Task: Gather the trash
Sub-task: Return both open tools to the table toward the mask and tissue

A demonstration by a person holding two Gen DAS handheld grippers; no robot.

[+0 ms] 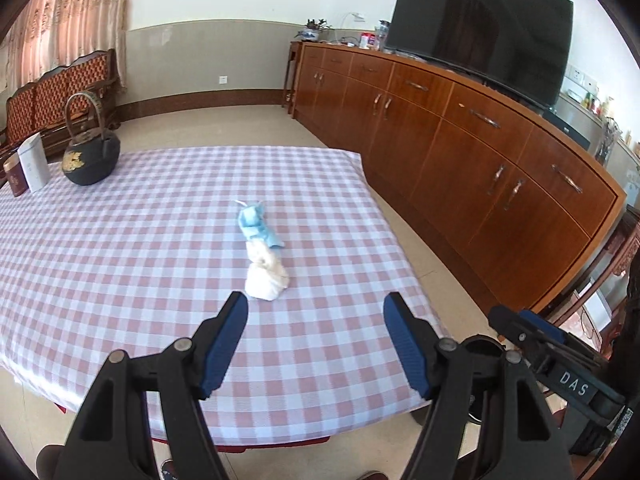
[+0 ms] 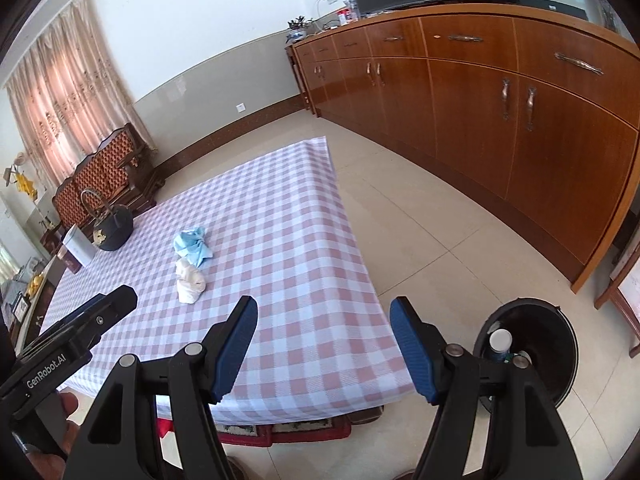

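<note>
A crumpled white tissue (image 1: pixel 266 276) lies on the pink-and-white checked tablecloth (image 1: pixel 120 264), with a crumpled blue mask (image 1: pixel 256 224) just beyond it. Both show in the right wrist view, the tissue (image 2: pixel 190 280) and the mask (image 2: pixel 192 246). My left gripper (image 1: pixel 316 308) is open and empty, above the table just short of the tissue. My right gripper (image 2: pixel 324 312) is open and empty, over the table's near right corner. A dark round trash bin (image 2: pixel 528 352) stands on the floor right of the table, with a white-capped bottle (image 2: pixel 500 340) inside.
A black iron teapot (image 1: pixel 92 152) and two boxes (image 1: pixel 34 164) stand at the table's far left. A long wooden sideboard (image 1: pixel 480 152) with a TV (image 1: pixel 480 28) runs along the right. A carved bench (image 1: pixel 60 96) stands by the curtains. Tiled floor lies between table and sideboard.
</note>
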